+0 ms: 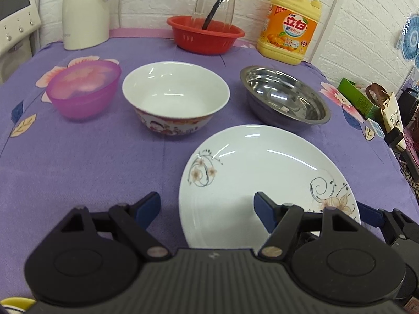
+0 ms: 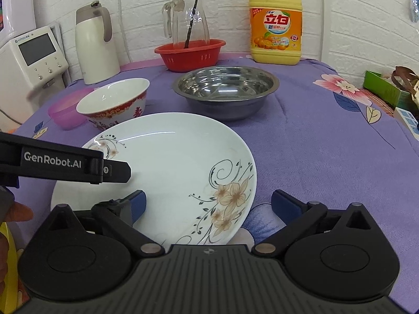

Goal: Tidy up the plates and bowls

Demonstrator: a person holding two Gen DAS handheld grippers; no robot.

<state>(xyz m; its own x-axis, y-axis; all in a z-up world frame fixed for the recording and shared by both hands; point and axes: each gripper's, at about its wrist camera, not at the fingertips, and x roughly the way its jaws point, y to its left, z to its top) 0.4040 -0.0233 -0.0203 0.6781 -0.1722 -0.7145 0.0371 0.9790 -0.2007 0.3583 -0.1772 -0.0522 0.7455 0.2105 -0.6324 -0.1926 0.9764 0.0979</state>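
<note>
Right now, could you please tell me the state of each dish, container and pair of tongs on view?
Plate: flat on the cloth, empty.
White bowl: upright, empty.
Pink bowl: upright.
Steel bowl: upright, empty.
Red basket: upright, holding the glass jug.
Soap bottle: upright, pump on.
Left tongs: open, empty.
Right tongs: open, empty.

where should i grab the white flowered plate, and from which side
Grip the plate by its thin rim, on the near edge by the big flower print. It lies flat on the purple cloth, so only the raised rim gives the fingers purchase. The right gripper is open with that edge between its fingers; probably come in low from the near side, one finger over the rim, one under.
</note>
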